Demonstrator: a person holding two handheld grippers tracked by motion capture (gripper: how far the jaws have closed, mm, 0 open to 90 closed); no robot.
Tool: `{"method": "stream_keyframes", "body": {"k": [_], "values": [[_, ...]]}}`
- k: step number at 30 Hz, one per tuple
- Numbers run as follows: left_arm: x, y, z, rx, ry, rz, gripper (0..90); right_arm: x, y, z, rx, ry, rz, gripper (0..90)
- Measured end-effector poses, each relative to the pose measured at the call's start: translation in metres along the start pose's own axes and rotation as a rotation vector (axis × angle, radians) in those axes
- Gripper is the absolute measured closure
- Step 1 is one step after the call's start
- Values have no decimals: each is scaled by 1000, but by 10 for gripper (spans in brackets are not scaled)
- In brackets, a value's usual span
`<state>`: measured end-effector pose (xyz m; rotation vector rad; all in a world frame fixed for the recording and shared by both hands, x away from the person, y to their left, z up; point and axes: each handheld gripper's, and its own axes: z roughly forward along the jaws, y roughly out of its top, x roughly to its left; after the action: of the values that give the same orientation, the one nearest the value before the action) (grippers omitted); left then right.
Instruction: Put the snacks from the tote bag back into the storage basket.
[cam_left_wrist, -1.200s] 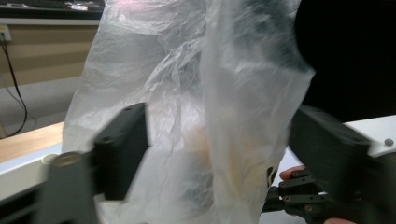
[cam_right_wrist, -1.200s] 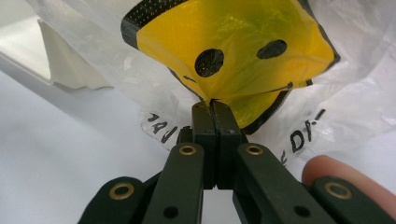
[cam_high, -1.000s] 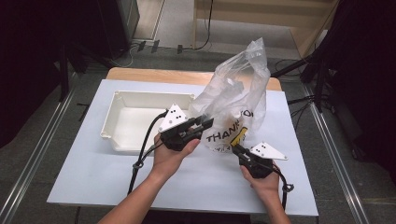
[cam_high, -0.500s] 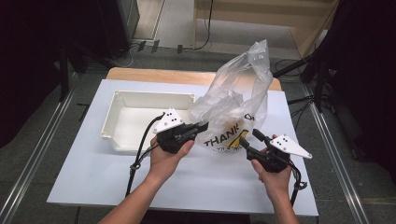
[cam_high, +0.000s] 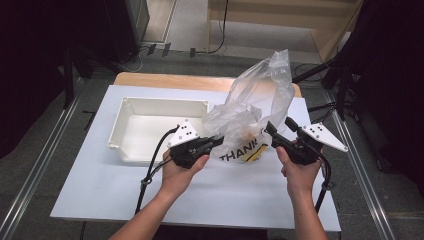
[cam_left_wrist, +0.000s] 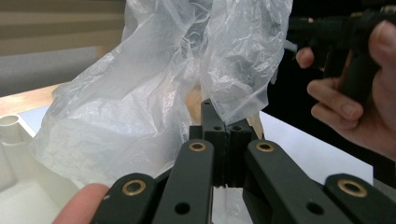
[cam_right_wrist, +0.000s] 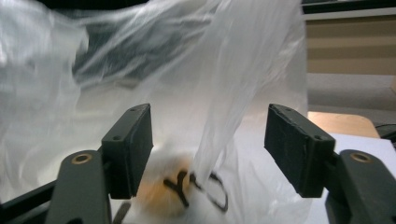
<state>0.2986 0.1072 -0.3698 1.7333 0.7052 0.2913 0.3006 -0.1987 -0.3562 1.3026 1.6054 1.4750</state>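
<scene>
The left hand-held gripper (cam_high: 216, 141) is clamped on the crinkled clear plastic bag (cam_high: 252, 112), which stands mid-worktop (cam_high: 90, 185). The right hand-held gripper (cam_high: 280, 132) gapes wide around a fold. Behind lies a shallow white plastic tray (cam_high: 150, 127), just beside the bag.

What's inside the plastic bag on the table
Through the plastic bag a blurred orange-tan shape shows low down, near the black lettering. The crumpled film hides what it is and whether anything else is inside. The left gripper pinches the bag; the right gripper is open beside it.
</scene>
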Motion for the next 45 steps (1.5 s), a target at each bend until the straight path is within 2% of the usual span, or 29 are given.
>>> {"method": "stream_keyframes", "body": {"k": [4, 6, 7, 8, 10, 14, 23, 24, 26, 28, 29, 31, 34, 39, 40, 41, 42, 45], "values": [[0, -2, 0, 5, -1, -1, 900, 1, 9, 1, -21, -5, 15, 341], [0, -4, 1, 6, -3, -2, 900, 3, 14, 2, -25, 14, 21, 471], [0, -5, 1, 8, -4, -3, 900, 3, 14, 2, -25, 14, 21, 471], [0, -5, 1, 11, -3, -3, 900, 4, 14, 2, -26, 13, 12, 555], [-1, -7, 1, 13, -5, -4, 900, 6, 14, 4, -5, 3, -2, 720], [0, -11, 2, 13, -5, -17, 900, 5, 9, 7, 14, -40, -11, 890], [2, -16, 3, 16, 5, -39, 900, -2, -7, 9, 21, -53, -23, 900], [3, -19, 4, 16, 27, -61, 853, -3, -12, 10, 33, -59, -20, 900], [4, -20, 5, 15, 31, -77, 751, -4, -19, 11, 46, -60, -21, 900], [6, -23, 5, 13, 24, -100, 728, -5, -22, 12, 52, -60, -24, 900], [7, -24, 5, 13, 22, -102, 679, -5, -26, 13, 59, -52, -29, 900], [7, -25, 6, 11, 24, -110, 673, -6, -29, 13, 63, -54, -34, 900], [7, -25, 6, 8, 25, -110, 664, -7, -35, 14, 73, -57, -31, 900], [7, -24, 5, -9, 20, -121, 490, -9, -47, 18, 99, -59, -39, 900], [6, -24, 4, -13, 22, -119, 490, -9, -47, 18, 99, -59, -39, 900], [5, -24, 4, -18, 24, -116, 420, -8, -50, 19, 106, -62, -42, 900], [4, -23, 3, -21, 37, -111, 420, -8, -50, 19, 106, -62, -42, 900], [-1, -20, 1, -32, 73, -96, 311, -8, -55, 21, 116, -60, -42, 900]]}}
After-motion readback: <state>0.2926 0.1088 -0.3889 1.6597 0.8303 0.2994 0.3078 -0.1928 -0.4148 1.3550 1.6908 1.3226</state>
